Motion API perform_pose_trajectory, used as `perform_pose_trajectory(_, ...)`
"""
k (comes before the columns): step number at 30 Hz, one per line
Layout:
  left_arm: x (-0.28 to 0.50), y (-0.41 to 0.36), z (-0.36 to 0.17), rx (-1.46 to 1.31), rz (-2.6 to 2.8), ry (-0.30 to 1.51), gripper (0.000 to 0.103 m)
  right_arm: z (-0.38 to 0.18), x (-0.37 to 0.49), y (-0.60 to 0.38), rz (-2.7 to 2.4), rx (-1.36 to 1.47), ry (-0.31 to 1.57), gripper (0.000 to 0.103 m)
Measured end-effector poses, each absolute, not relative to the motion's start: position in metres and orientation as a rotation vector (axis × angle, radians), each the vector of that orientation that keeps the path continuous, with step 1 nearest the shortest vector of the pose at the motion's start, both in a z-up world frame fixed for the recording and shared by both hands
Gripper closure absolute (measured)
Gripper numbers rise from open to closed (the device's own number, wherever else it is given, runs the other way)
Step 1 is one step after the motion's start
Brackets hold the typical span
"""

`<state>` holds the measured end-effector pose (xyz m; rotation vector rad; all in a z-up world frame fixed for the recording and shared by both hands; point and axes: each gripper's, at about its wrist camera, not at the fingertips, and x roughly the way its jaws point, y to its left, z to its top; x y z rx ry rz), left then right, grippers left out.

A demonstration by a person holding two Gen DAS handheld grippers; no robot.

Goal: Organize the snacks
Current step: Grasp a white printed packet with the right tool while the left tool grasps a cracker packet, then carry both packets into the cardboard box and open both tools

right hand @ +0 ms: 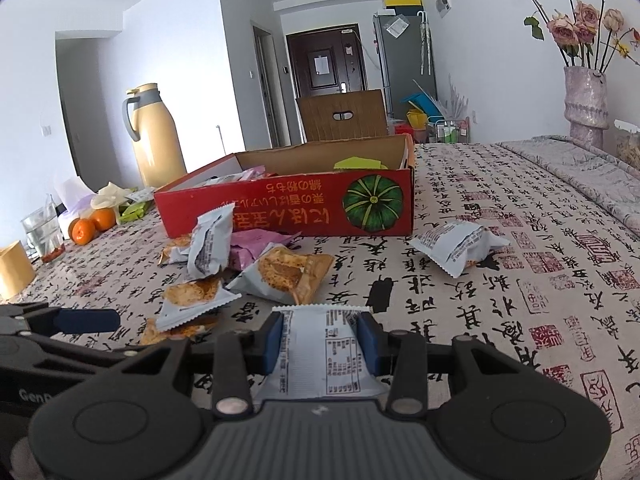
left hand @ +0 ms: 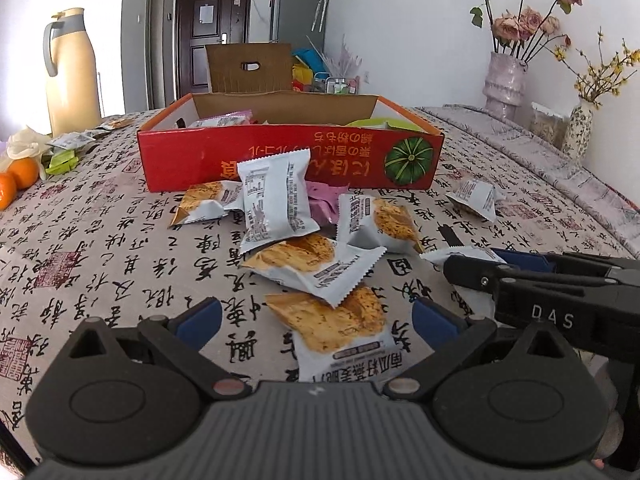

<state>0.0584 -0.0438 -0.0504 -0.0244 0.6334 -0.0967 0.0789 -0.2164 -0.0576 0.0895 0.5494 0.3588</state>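
Right gripper [right hand: 322,342], bottom centre of its view, pitched downward: pads clamp a white snack packet [right hand: 320,356], long axis running away toward the red box [right hand: 288,208]. Left gripper [left hand: 316,316] spread wide, straddling a packet [left hand: 336,332] on the counter [left hand: 100,240], not touching.

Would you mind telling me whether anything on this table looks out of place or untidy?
Yes. Several snack packets lie scattered and overlapping on the tablecloth in front of the red box rather than inside it. One white packet lies apart, off to the right. The right gripper is shut on another packet.
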Motion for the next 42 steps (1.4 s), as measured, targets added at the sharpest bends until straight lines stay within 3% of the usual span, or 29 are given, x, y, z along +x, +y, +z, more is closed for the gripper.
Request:
perform_pose_trajectory(6,0.063,-0.044,-0.055,-0.029,-0.076,0.651,0.002,-0.06,0.081,-0.219,0.354,0.097,0.556,0.063)
perform_pose_trajectory(16,0.063,-0.038,-0.057,-0.036,-0.061,0.652,0.039,-0.063,0.084,-0.216,0.359,0.094,0.567,0.063)
perform_pose_trajectory(22,0.058,-0.034,-0.056,-0.031,-0.068,0.641,0.052,-0.063,0.083,-0.214,0.359,0.089,0.569,0.063)
perform_pose_trajectory(42,0.045,-0.005,-0.029,-0.073,-0.045,0.536,0.054,-0.058,0.083,-0.217,0.341,0.086,0.552,0.063)
